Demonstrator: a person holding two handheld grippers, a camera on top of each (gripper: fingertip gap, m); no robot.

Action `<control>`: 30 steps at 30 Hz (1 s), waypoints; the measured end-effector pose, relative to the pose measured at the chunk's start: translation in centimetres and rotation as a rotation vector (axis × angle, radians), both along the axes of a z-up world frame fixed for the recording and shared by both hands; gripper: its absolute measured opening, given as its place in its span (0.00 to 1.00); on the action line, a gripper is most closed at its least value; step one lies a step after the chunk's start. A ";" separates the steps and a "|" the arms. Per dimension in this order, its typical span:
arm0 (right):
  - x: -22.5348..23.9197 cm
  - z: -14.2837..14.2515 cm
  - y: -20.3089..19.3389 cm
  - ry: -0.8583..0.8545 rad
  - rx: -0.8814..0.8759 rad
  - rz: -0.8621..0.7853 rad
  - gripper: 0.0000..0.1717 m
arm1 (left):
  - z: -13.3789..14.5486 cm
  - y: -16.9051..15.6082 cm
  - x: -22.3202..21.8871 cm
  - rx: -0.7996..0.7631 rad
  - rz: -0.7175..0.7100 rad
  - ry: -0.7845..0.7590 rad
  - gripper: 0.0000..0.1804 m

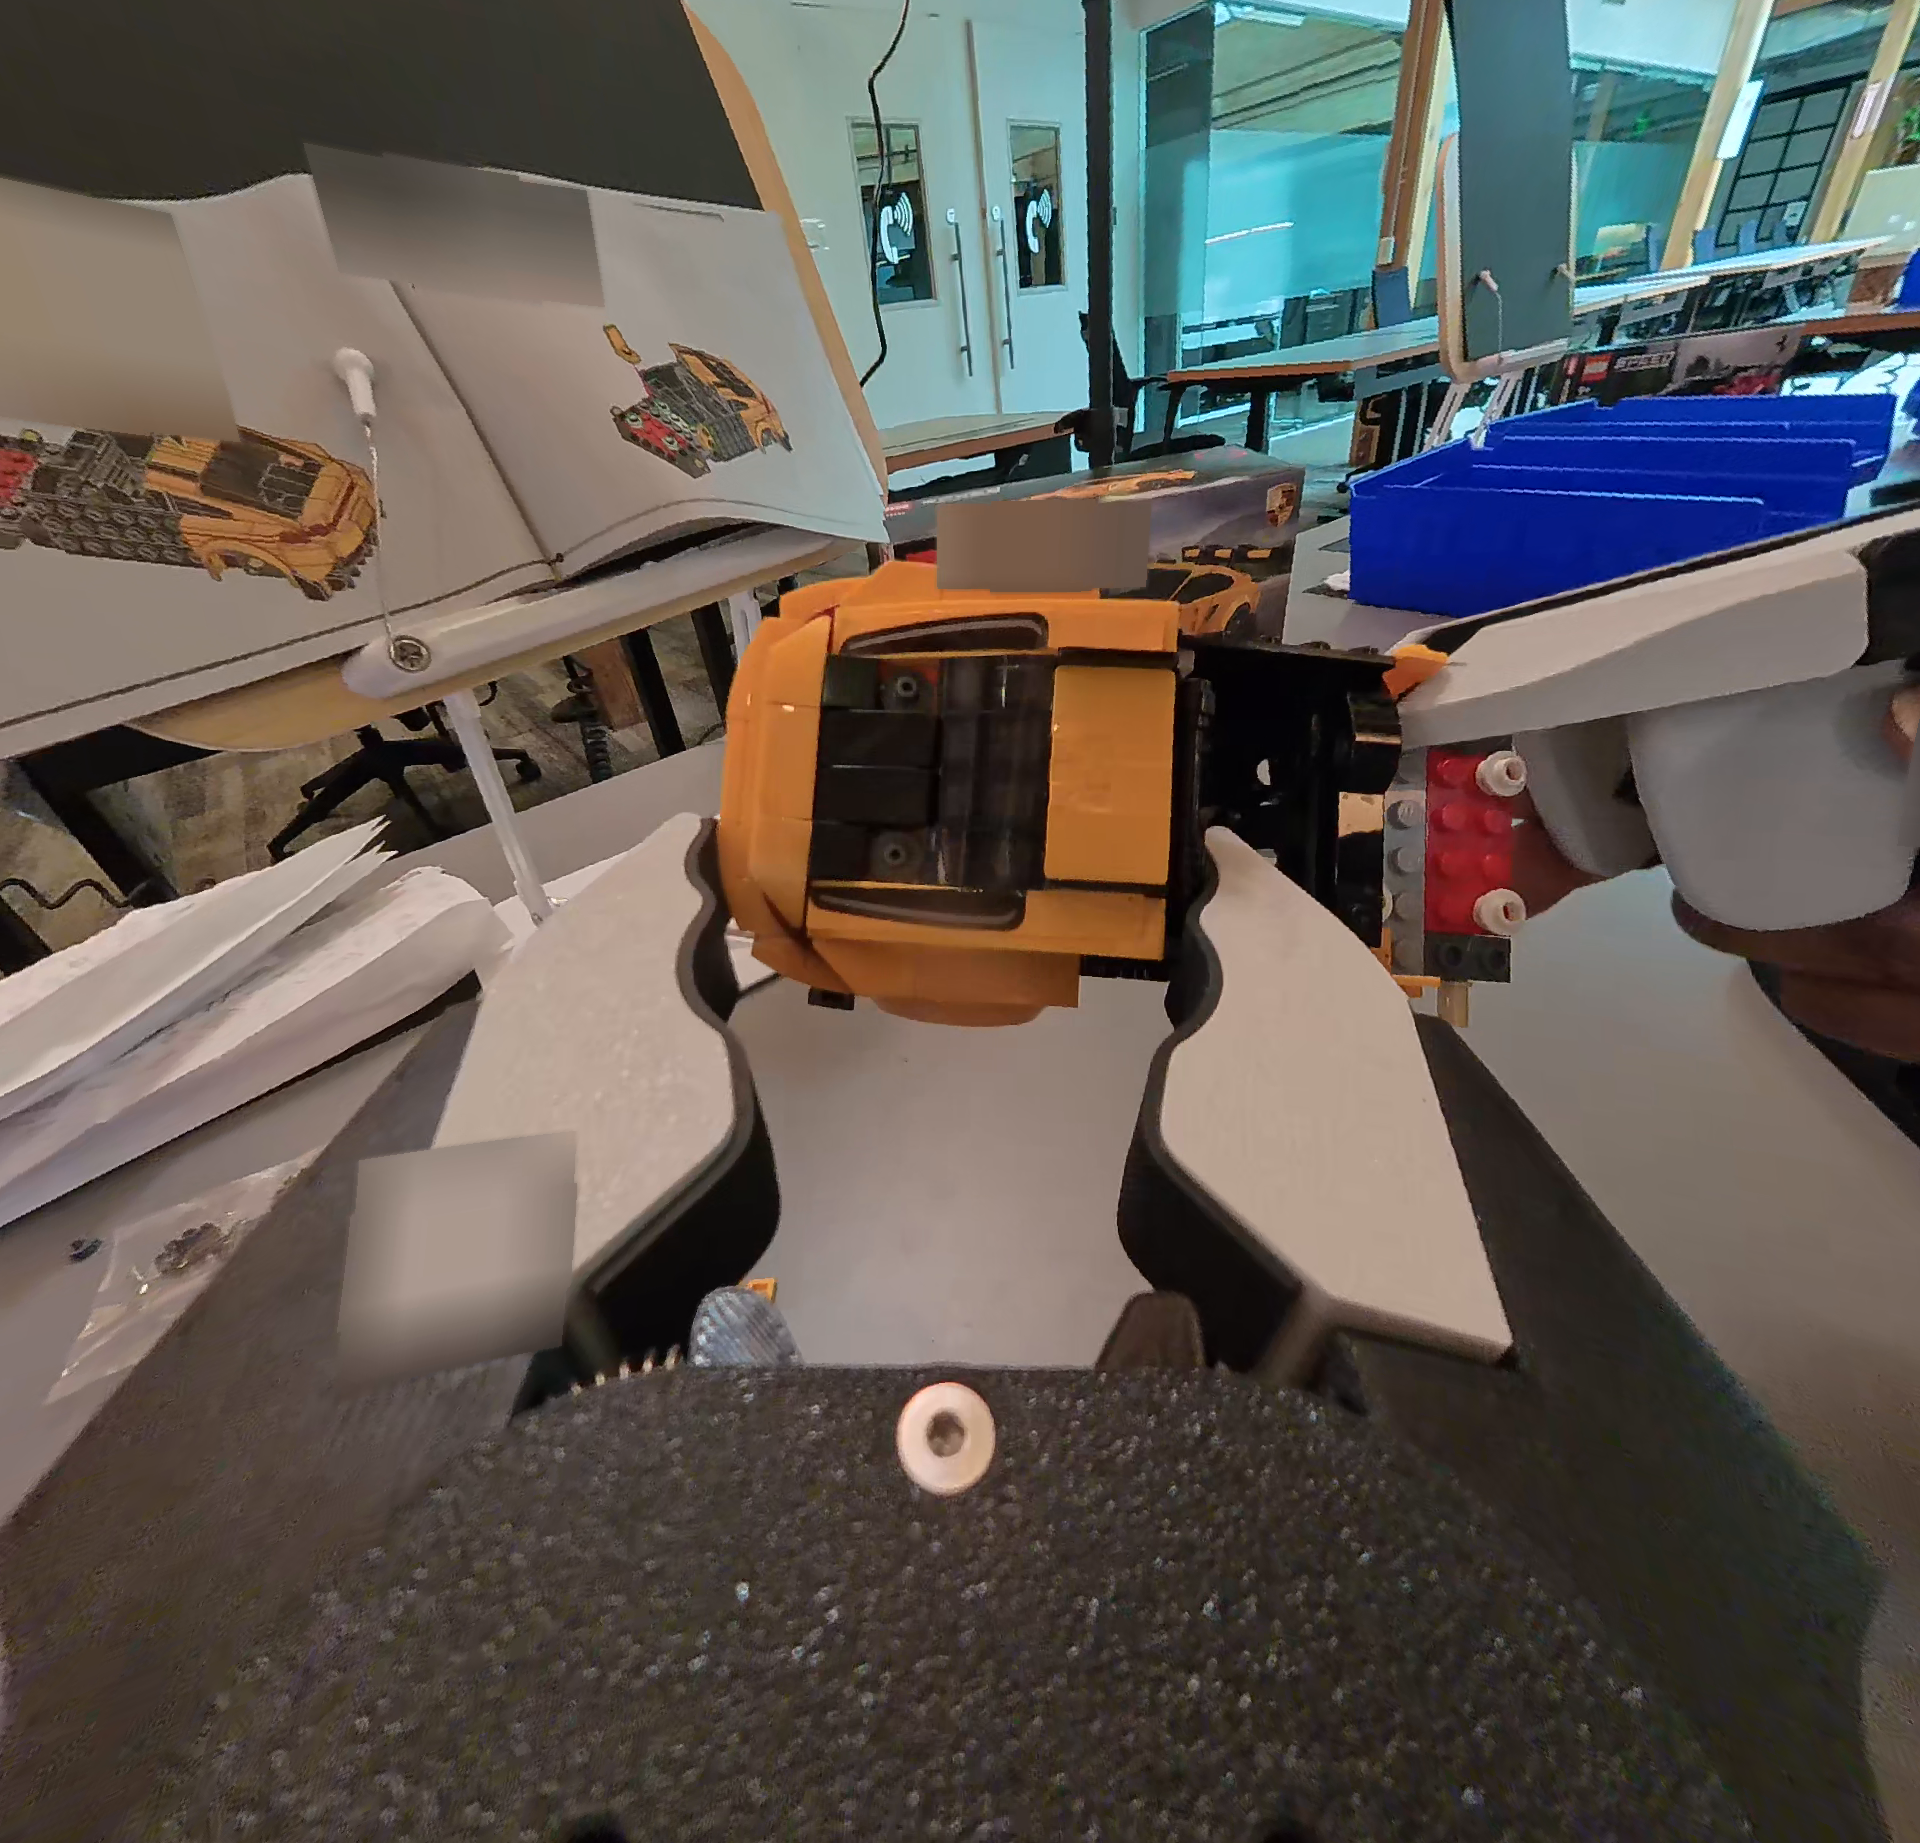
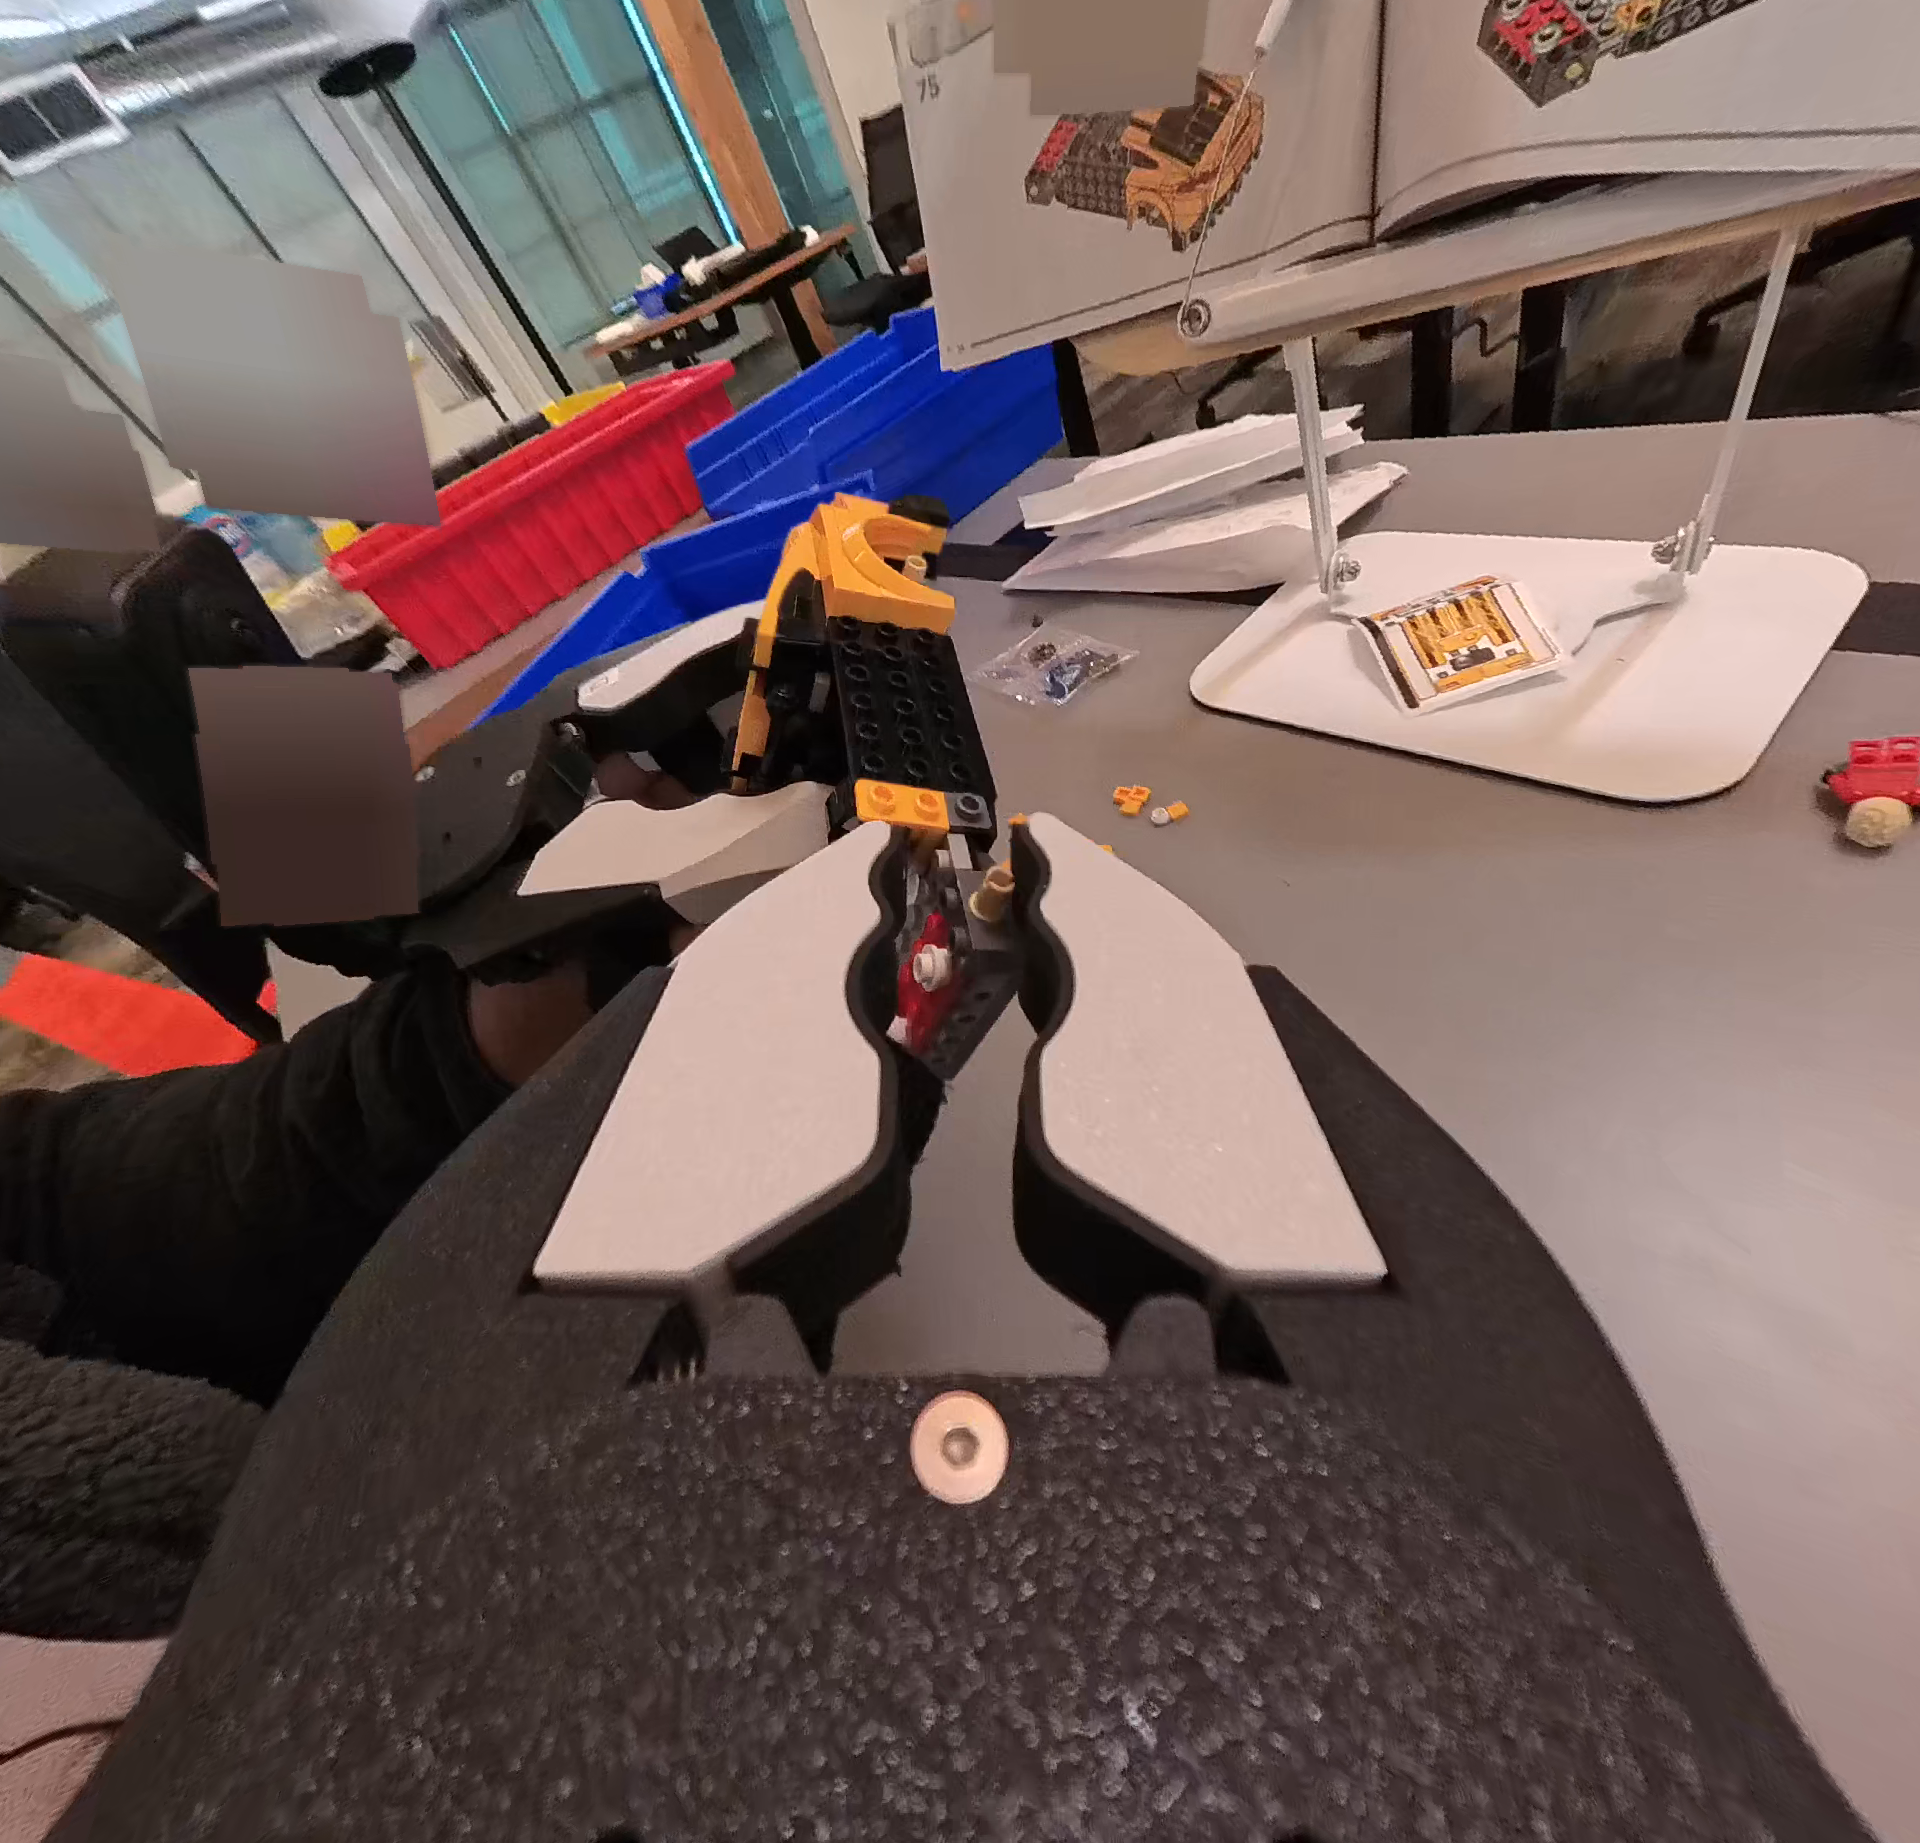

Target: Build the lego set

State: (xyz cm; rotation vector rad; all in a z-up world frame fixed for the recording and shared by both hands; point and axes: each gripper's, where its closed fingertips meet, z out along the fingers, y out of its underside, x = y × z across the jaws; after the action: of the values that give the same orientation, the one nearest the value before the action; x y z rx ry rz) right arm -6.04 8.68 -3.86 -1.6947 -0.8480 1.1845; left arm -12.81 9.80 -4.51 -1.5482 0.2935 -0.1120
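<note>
An orange and black brick car [image 1: 1101,754] is held in the air above the grey table [image 1: 935,1170]. My left gripper [image 1: 956,858] is spread wide, with its pads pressed on the two ends of the orange cabin. It also shows in the right wrist view [image 2: 779,733], clamped on the car [image 2: 894,692]. My right gripper [image 2: 956,843] is nearly closed, with its pads against the car's bare chassis end, where a red piece [image 2: 925,983] and a tan pin [image 2: 992,884] sit. The right gripper's fingers [image 1: 1621,650] show above and below the red bricks [image 1: 1465,837].
An open instruction booklet [image 1: 416,443] rests on a stand with a white base [image 2: 1558,733]. Blue bins [image 1: 1621,505] and a red bin [image 2: 540,515] stand behind. Small loose orange pieces [image 2: 1132,798], a parts bag [image 2: 1055,663], a sticker sheet [image 2: 1455,640] and papers [image 1: 208,962] lie on the table.
</note>
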 end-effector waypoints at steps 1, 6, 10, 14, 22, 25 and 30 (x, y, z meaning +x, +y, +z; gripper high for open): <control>-0.1 0.2 -0.1 0.018 0.000 0.004 0.11 | 0.2 -0.1 0.0 0.006 -0.002 -0.004 0.46; -0.3 0.8 -0.4 0.041 0.040 0.013 0.09 | 0.8 -0.3 -0.2 0.030 -0.007 -0.011 0.46; -0.4 1.0 -0.5 0.045 0.106 -0.008 0.09 | 0.8 -0.4 -0.3 0.030 -0.010 -0.022 0.46; -0.3 0.9 -0.5 0.039 0.154 -0.021 0.09 | 0.7 -0.3 -0.2 0.021 -0.013 -0.018 0.46; -0.2 0.5 -0.3 -0.049 0.268 -0.045 0.09 | -0.9 0.2 0.2 -0.074 -0.086 -0.112 0.46; -0.2 0.7 -0.3 -0.059 0.243 -0.063 0.09 | -1.7 0.4 0.7 -0.145 -0.161 -0.224 0.45; 0.1 1.8 -1.6 -0.014 0.178 -0.003 0.23 | -2.3 0.5 1.2 -0.237 -0.273 -0.436 0.46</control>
State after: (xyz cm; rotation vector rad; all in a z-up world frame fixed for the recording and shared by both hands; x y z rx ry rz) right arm -5.95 7.06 -2.04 -1.5610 -0.9311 1.0634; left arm -11.64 10.32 -6.80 -1.6628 0.1452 -0.7099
